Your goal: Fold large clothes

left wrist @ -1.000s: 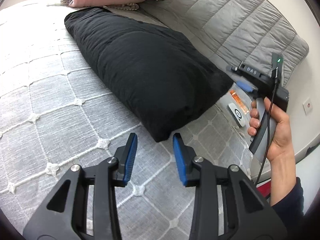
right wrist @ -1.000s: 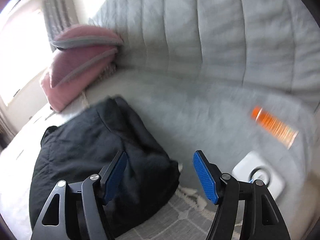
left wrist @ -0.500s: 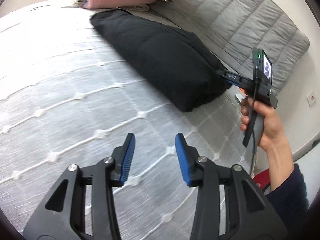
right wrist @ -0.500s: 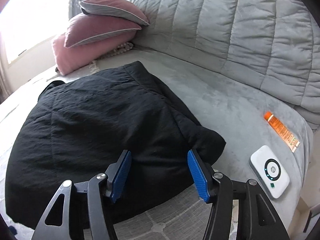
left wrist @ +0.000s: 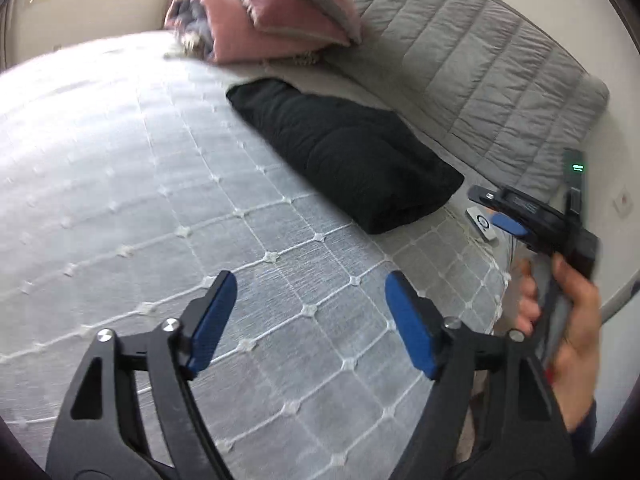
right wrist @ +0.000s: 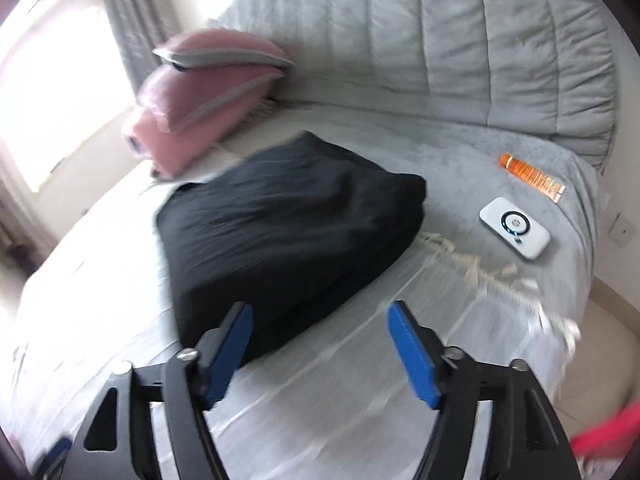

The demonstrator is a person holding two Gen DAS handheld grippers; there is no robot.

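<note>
Folded garment released; both grippers drawn back.

The black garment (left wrist: 344,160) is seen as a compact folded bundle on the white quilted bedspread (left wrist: 120,184), below the pink pillows (left wrist: 272,20). Compared with a second ago, the left gripper (left wrist: 310,320) and right gripper (right wrist: 320,344) are farther from it, jaws opening, nothing between them. Folding is judged complete.

Daylight came from a window (right wrist: 60,92) at the left, blown out to white glare in the right wrist view. Both fisheye views bent and darkened at the edges; motion blur smeared the pink pillows (right wrist: 208,92).
</note>
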